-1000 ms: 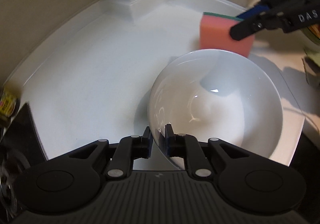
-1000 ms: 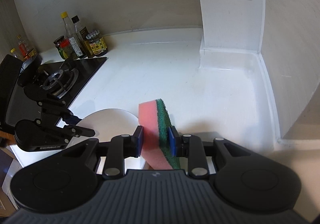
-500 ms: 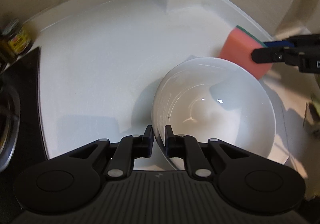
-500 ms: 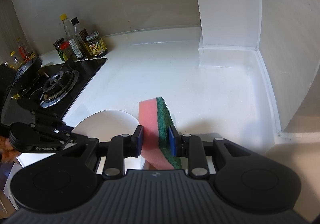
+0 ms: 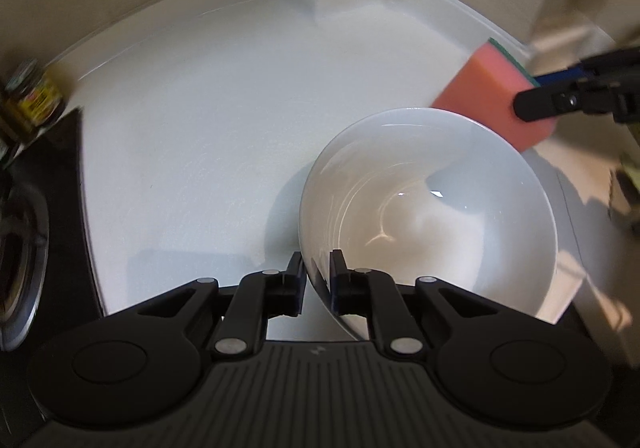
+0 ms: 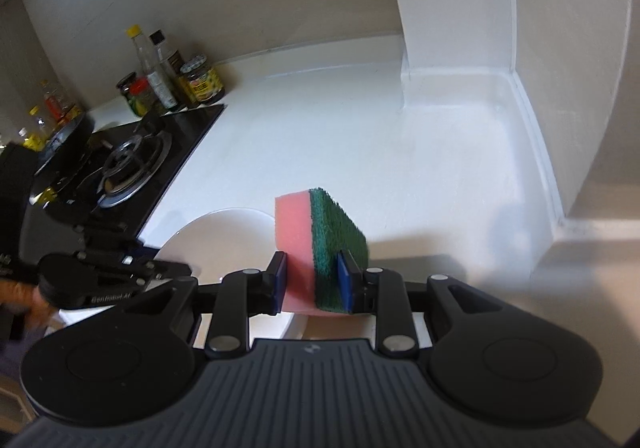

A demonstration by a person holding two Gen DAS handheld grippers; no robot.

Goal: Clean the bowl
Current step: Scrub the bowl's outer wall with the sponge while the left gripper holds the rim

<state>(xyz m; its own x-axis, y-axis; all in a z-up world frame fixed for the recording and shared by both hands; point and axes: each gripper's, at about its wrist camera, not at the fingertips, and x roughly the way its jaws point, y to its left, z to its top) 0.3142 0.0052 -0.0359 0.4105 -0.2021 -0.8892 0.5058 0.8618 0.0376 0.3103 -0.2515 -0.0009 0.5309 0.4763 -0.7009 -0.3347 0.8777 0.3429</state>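
White bowl (image 5: 432, 215), lower centre-right of the left wrist view, held over the white countertop (image 5: 208, 119) with its cavity open to the camera; whether its base touches the counter cannot be told. The left gripper (image 5: 318, 284) pinches the near rim, one finger outside the wall and one inside. The interior appears glossy, with no visible residue.

Pink-and-green sponge (image 5: 492, 99), upper right of the same view, just beyond the bowl's far rim and apart from it. The right gripper (image 6: 312, 282) clamps it across its thickness, one pad on the pink foam, the other on the green scouring layer; the long axis of the sponge projects forward past the fingertips. In the right wrist view the bowl (image 6: 224, 244) lies to the lower left of the sponge (image 6: 316, 244), so the cavity is reached by moving the sponge leftward and down over the far rim.

Judgement: the wiping stroke has not begun; the right gripper is the working one, the left only steadies.

Clearances: open counter lies behind the bowl toward the wall corner. The gas hob (image 6: 128, 163) and the condiment bottles (image 6: 168, 75) stand well apart at the left of frame.
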